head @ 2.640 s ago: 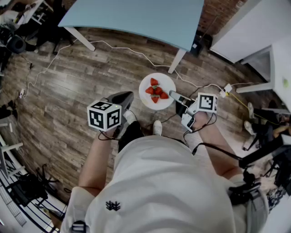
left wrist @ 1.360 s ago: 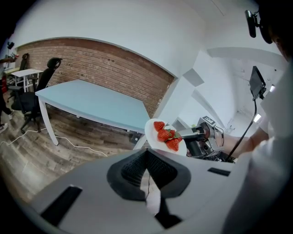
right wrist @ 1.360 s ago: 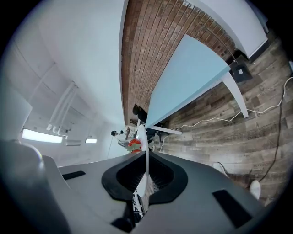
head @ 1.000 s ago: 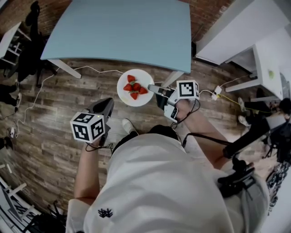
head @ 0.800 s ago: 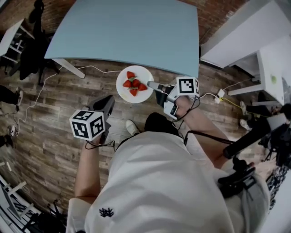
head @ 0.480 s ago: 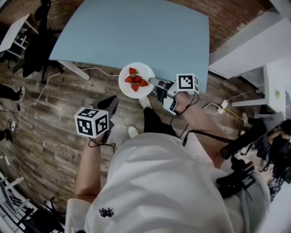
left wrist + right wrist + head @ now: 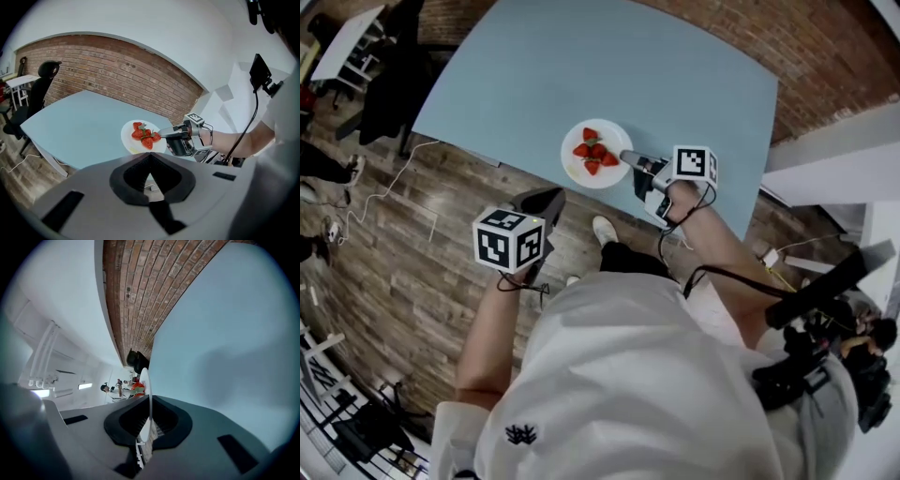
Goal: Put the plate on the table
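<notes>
The biggest thing we see is the pale blue table (image 7: 581, 66), which fills the upper half of the head view, with its near edge running across just ahead of us. A red brick wall (image 7: 122, 70) stands behind it. Below the table lies the wood-plank floor (image 7: 422, 244), where a thin white cable (image 7: 389, 187) trails at the left. A black office chair (image 7: 40, 89) stands at the table's far left end. The one container here is a round white plate (image 7: 612, 130), which sits over the table top just inside the near edge. We cannot tell whether its underside touches the surface or hangs a little above it. Our right gripper (image 7: 628, 157) reaches in from the plate's right side, and its jaws are clamped on the rim. In the right gripper view the plate runs edge-on between the two dark pads. Our left gripper (image 7: 551, 197) hangs over the floor, short of the table edge and well apart from the plate. Its jaws are brought together with nothing between them. On the plate lies a small cluster of red strawberries (image 7: 595, 153) with green tops, grouped around the middle and touching one another. One white shoe (image 7: 603, 230) shows on the planks between the grippers.
</notes>
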`<state>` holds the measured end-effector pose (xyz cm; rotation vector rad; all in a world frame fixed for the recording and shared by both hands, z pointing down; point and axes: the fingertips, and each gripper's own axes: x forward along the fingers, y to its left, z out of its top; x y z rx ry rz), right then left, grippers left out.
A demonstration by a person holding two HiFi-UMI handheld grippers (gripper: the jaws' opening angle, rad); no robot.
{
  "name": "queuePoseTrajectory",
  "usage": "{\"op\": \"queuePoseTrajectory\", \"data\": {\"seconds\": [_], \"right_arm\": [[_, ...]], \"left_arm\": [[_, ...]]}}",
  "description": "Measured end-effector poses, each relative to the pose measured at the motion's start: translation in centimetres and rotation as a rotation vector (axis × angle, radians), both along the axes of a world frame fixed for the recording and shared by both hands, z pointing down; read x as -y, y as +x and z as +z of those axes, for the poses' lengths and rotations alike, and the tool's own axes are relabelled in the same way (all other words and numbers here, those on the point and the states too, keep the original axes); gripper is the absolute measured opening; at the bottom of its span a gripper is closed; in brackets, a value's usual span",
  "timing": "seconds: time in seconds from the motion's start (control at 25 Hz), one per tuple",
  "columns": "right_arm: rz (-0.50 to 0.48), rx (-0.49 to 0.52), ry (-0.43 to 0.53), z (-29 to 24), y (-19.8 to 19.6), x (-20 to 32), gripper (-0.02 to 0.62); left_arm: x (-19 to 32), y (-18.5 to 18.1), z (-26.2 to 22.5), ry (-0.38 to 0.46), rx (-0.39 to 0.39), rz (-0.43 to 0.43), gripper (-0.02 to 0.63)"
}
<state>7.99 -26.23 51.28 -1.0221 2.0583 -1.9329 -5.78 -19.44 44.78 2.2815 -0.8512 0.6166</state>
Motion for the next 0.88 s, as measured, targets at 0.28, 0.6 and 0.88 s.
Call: {"op": "queuePoseTrajectory", "data": {"seconds": [0.28,0.6,0.88], "right_arm": [[0.002,-0.026,-0.044,3.5,2.1,10.5,0.017],[-0.005,-0.032,-0.069,8.0,1.2,21.0,0.017],[-0.019,-0.076,-0.078,11.3,2.0,25.8,0.017]], "left_arm": [[6.3,1.7,0.1,-0.043,0.005,-0.033,0.002],[12.6,2.0,1.0,-0.095,0.007,-0.085,0.002],[14.7,3.9,2.2,-0.127,0.023,-0.099,0.002]]}}
